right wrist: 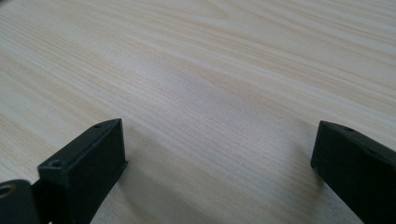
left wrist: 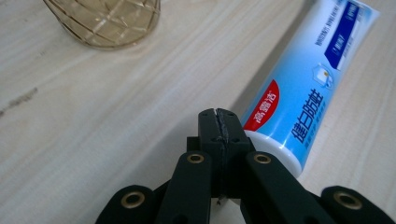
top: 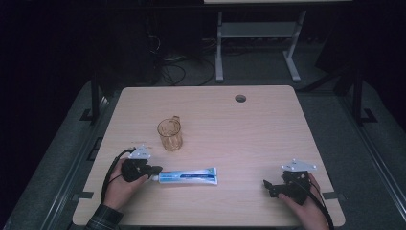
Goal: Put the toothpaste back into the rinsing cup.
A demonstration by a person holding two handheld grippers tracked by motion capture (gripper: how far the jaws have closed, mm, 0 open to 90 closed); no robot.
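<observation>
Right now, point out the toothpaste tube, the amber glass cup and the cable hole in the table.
toothpaste tube [top: 189, 176], high view, middle of the blue body.
amber glass cup [top: 170, 135], high view, its side wall.
cable hole [top: 240, 98], high view, centre of the opening near the table's far edge.

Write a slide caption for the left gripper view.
Closed left gripper beside a toothpaste tube, amber glass cup behind.
</observation>
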